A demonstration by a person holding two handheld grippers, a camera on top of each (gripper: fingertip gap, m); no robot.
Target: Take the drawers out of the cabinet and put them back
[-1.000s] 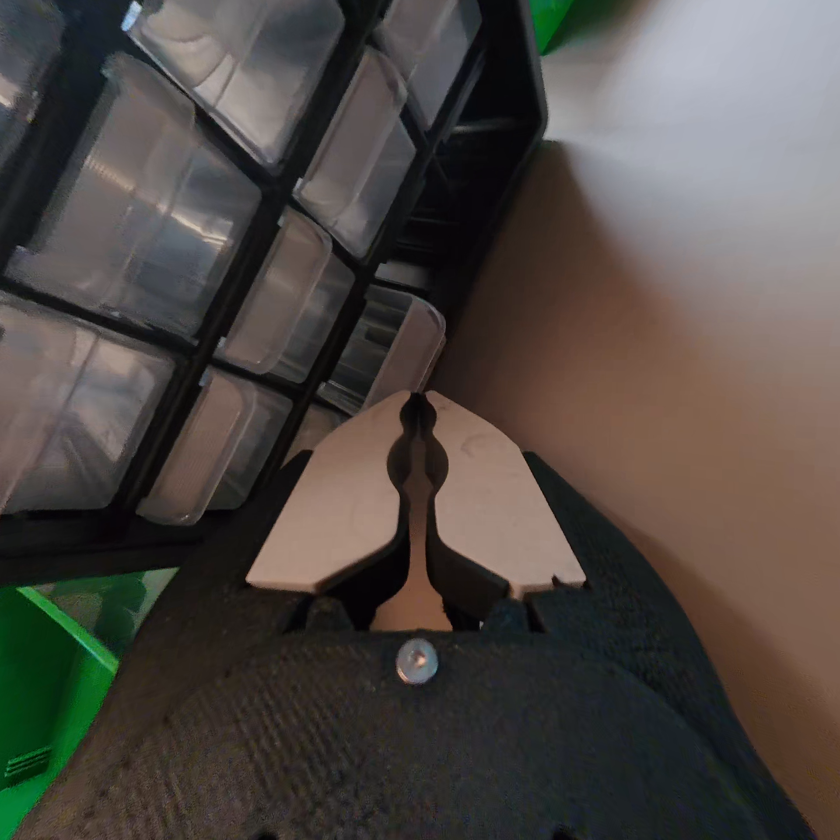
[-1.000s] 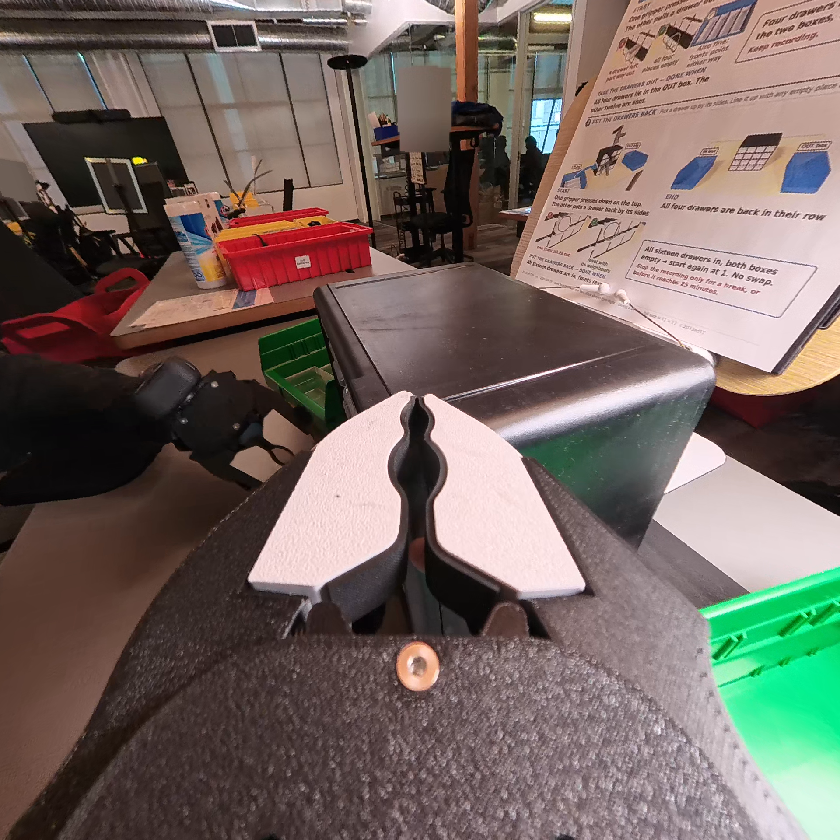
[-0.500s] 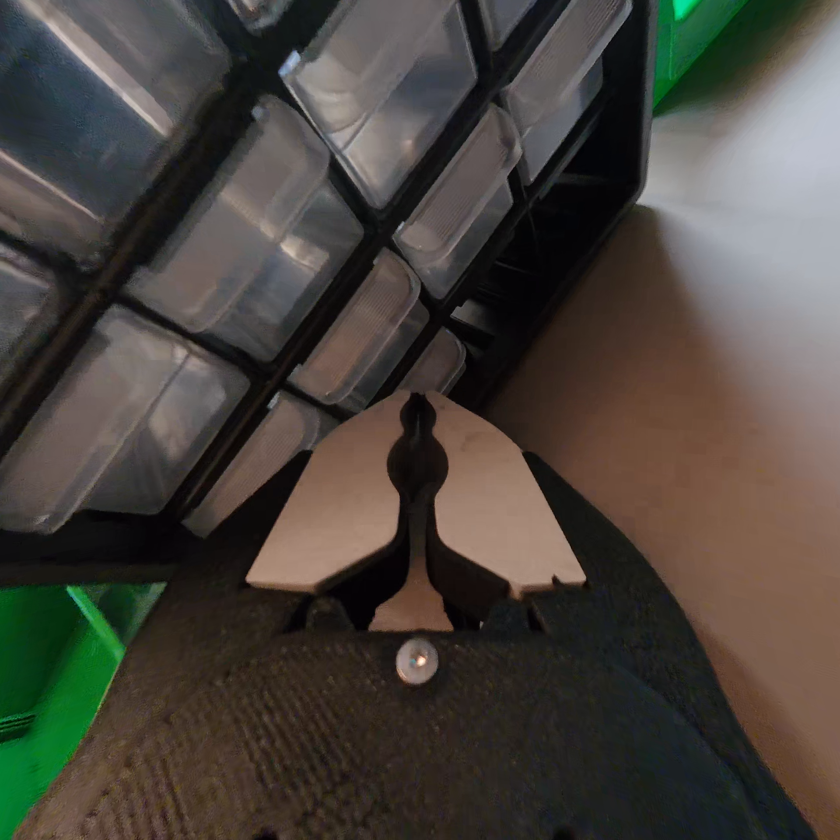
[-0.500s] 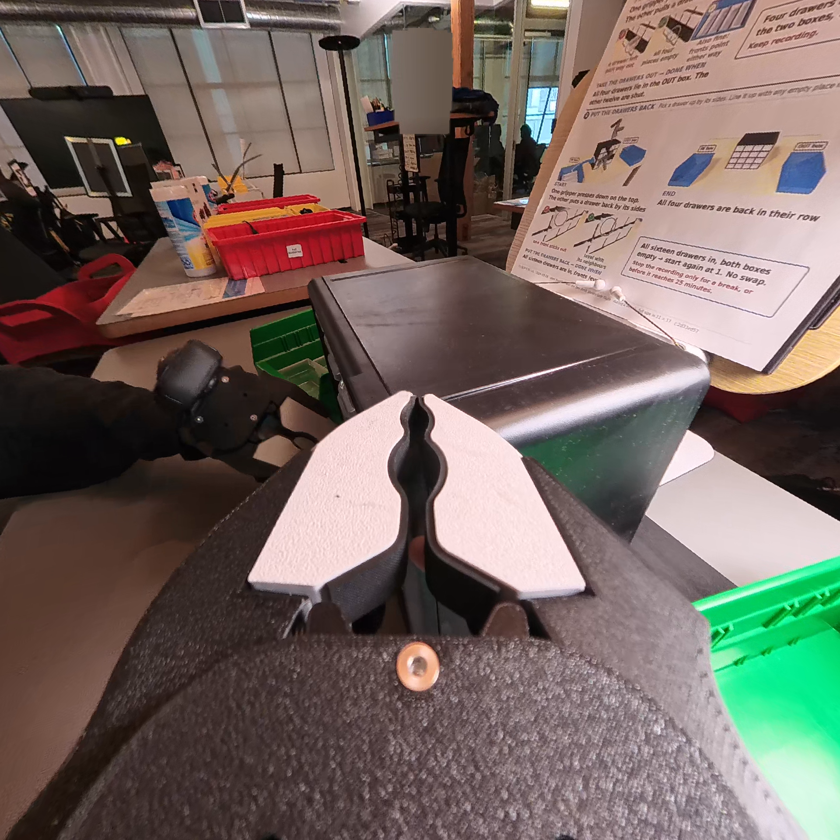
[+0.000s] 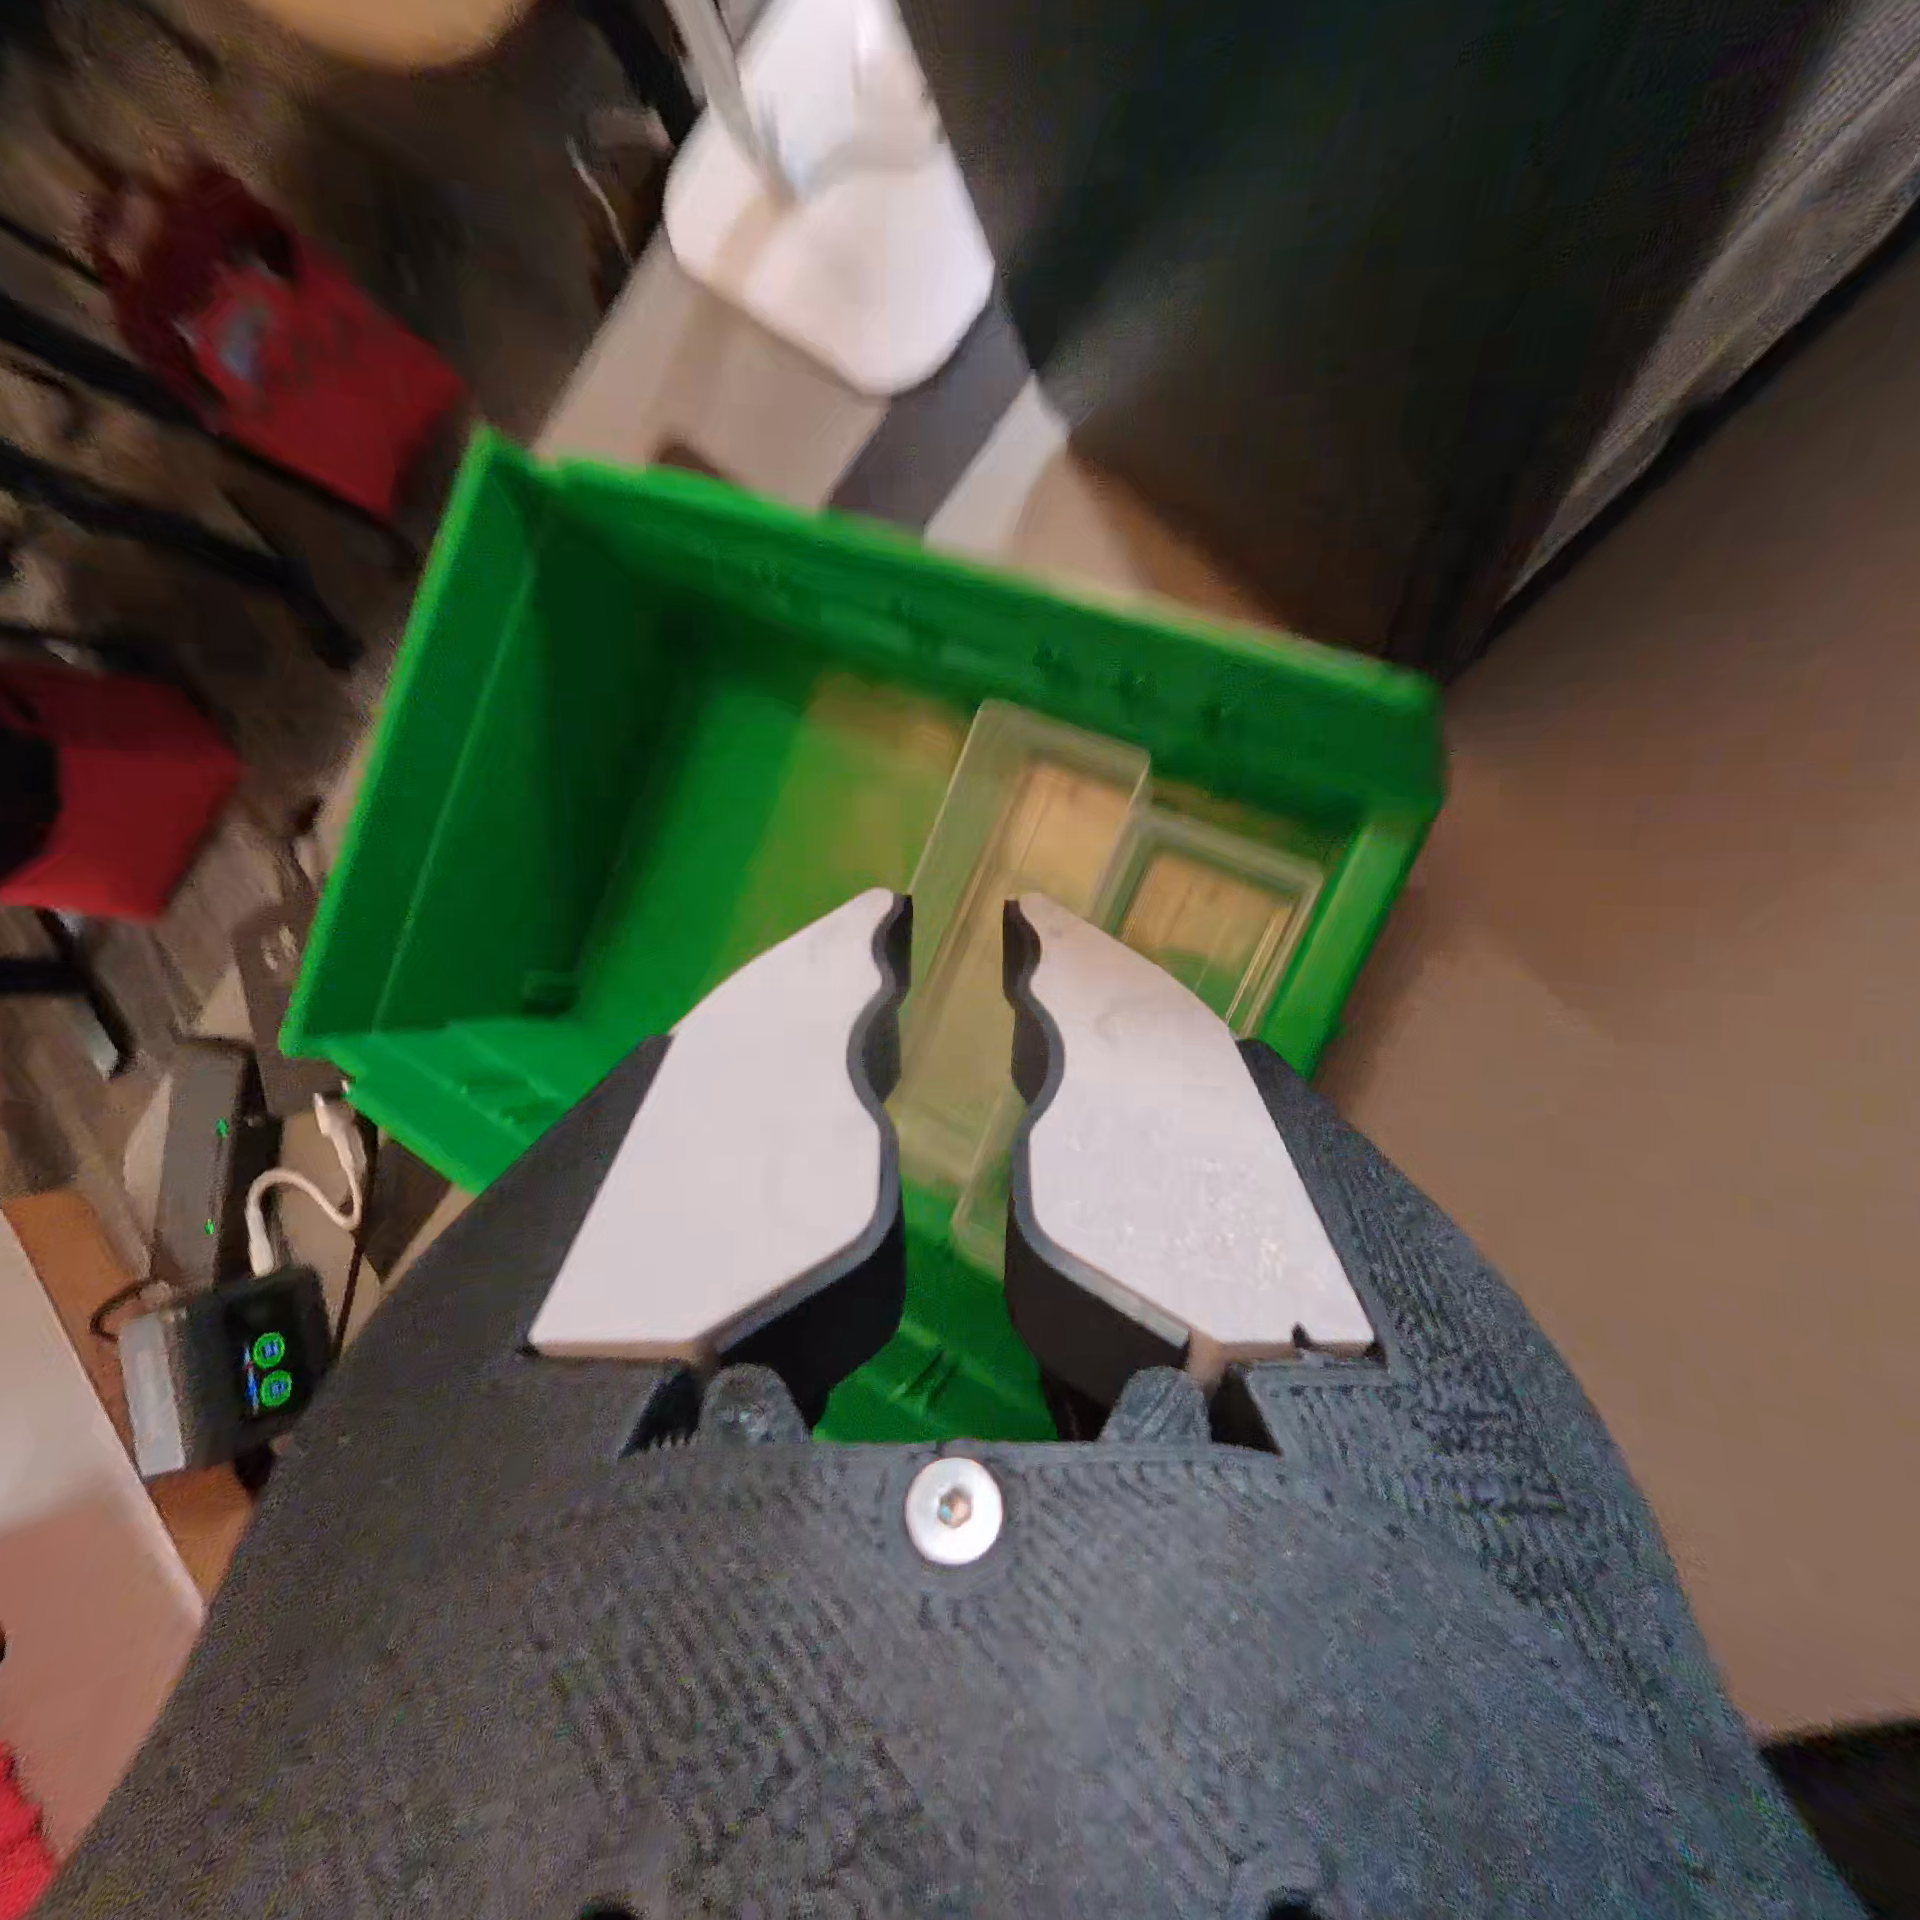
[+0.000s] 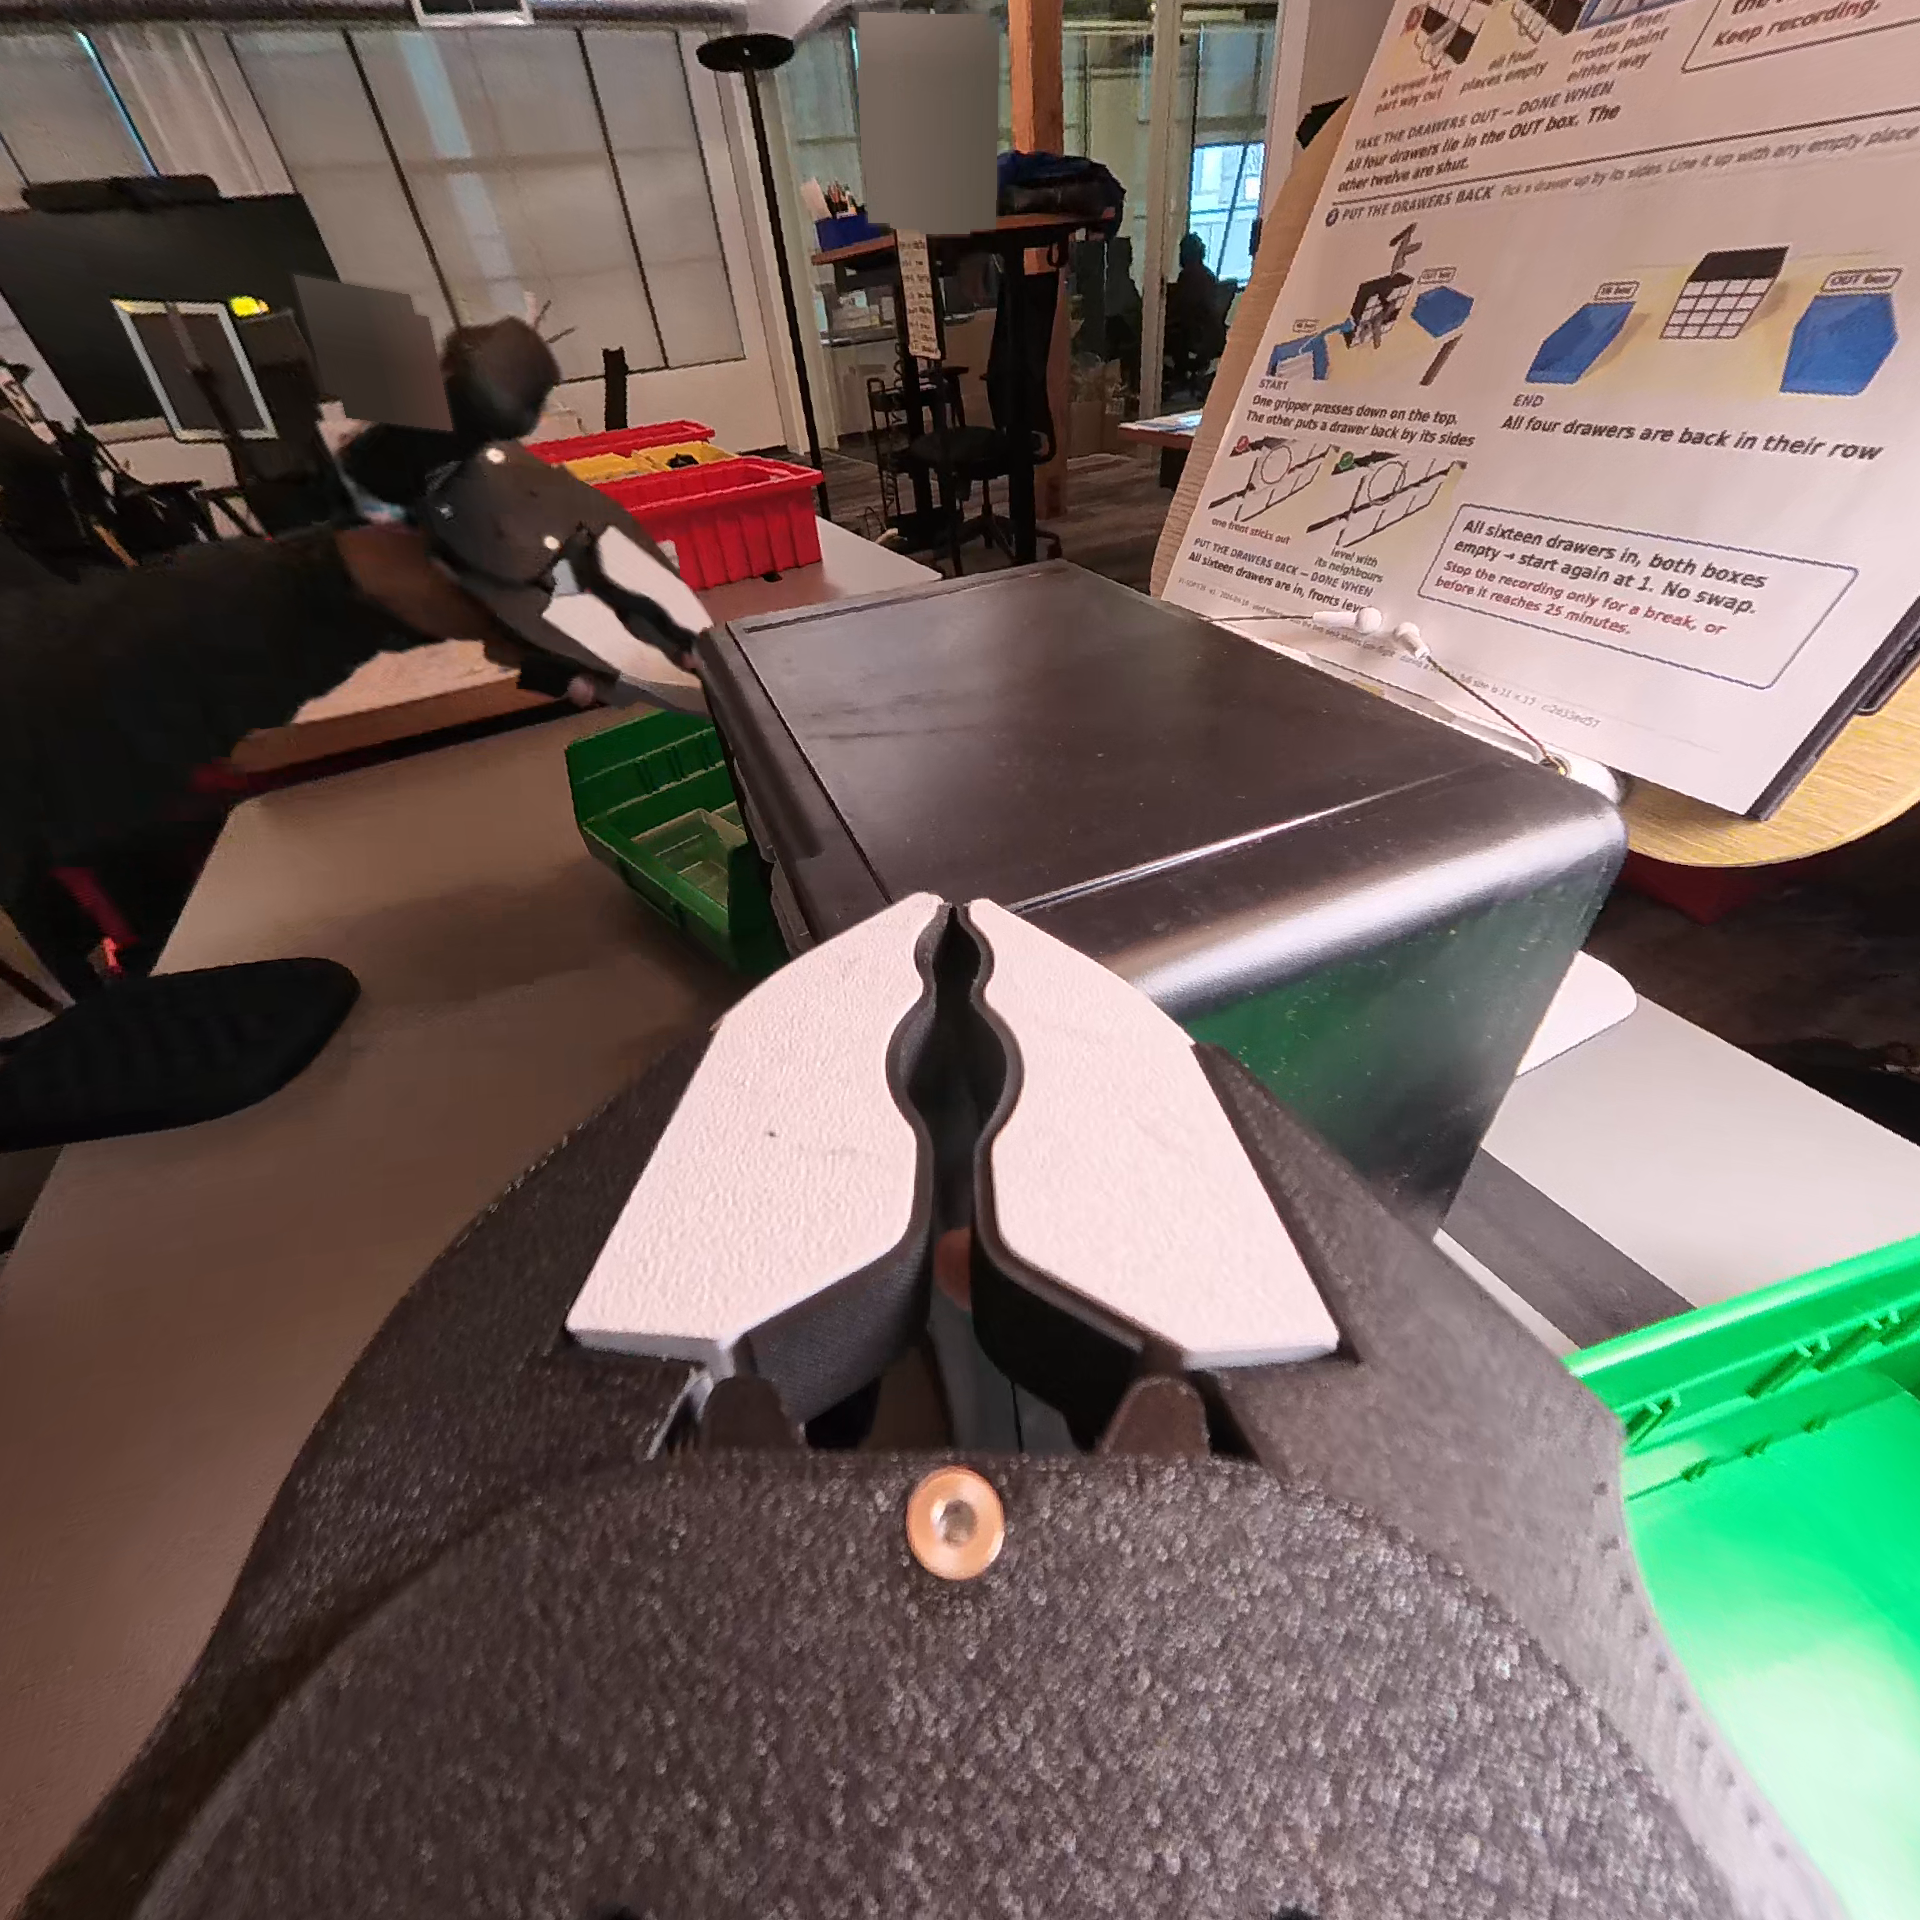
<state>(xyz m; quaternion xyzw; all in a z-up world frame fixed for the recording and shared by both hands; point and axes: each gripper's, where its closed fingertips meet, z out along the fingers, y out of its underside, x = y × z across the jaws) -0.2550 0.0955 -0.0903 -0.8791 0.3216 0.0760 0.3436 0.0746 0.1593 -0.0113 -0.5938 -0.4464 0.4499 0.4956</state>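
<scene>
Since a moment ago the left hand-held gripper [image 5: 956, 914] has swung away from the front of the cabinet [image 6: 1122, 748], where it faced the rows of clear drawers, and now hangs over a green bin [image 5: 520, 748] on the tan worktop [image 5: 1662, 935]. Its jaws stand apart with a clear gap between the tips, and nothing is held between them. Seen through that gap, a clear drawer [image 5: 997, 862] lies in the bin, tilted, its far end toward 12 o'clock; whether it touches the fingers cannot be told. A second clear drawer [image 5: 1216, 904] lies just beside it at about 2 o'clock, near the bin's right wall. In the right wrist view the left hand-held gripper appears raised at about 10 o'clock, above the cabinet's left edge and over the same green bin [image 6: 665, 831], which sits against the cabinet's left side. The right hand-held gripper [image 6: 958, 914] has barely shifted: its jaws are pressed together at the tips and grip nothing, and it points at the near top edge of the black cabinet; contact with it cannot be told. A second green bin [image 6: 1787, 1475] lies at 4 o'clock. A printed instruction board [image 6: 1621, 395] leans behind the cabinet at 1 o'clock, and red trays [image 6: 727, 509] rest on a far table at 11 o'clock.
</scene>
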